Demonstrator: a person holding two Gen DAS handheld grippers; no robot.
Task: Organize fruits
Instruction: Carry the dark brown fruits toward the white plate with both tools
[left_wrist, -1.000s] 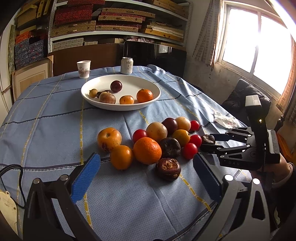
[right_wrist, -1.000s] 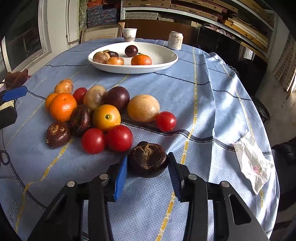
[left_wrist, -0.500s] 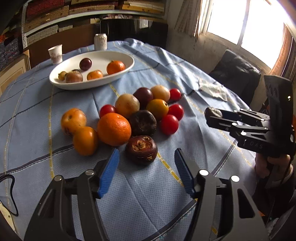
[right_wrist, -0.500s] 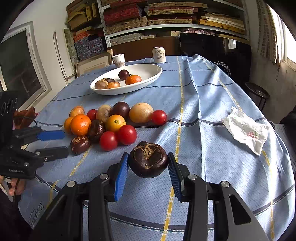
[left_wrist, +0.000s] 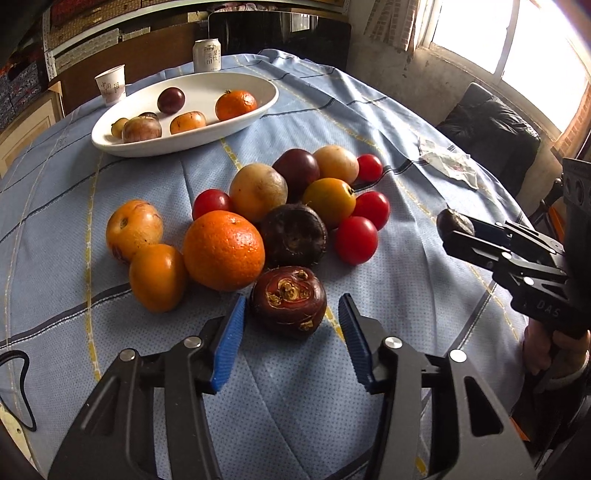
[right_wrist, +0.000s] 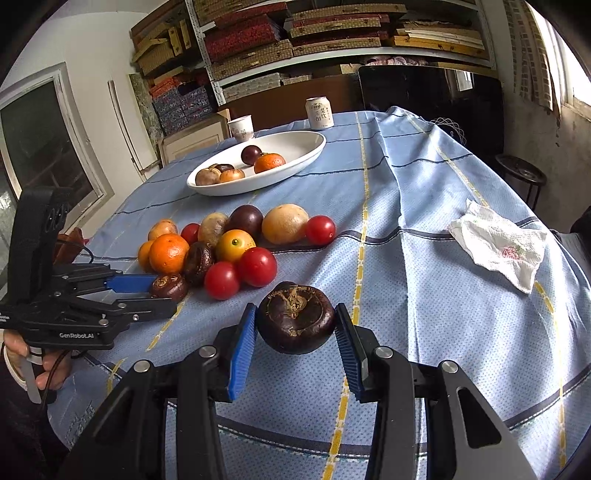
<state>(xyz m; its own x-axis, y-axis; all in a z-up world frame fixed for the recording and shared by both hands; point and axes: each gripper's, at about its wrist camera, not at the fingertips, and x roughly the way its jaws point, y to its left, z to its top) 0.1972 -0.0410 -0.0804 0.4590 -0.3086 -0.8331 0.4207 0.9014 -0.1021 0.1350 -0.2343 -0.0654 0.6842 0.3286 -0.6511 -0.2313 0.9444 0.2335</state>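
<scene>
Right gripper (right_wrist: 295, 325) clamps a dark brown wrinkled fruit (right_wrist: 295, 316) aloft at lower centre, left gripper (left_wrist: 291, 325) gapes around another (left_wrist: 288, 301), few fruits in the white oval bowl (left_wrist: 258, 110) upper left, most left.

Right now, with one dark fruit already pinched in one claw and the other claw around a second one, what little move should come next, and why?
Probably close the left gripper. Its blue pads sit open on either side of the dark brown fruit, which lies on the tablecloth untouched. The right gripper already holds its own dark fruit off the cloth, so both could then go to the white bowl.
</scene>
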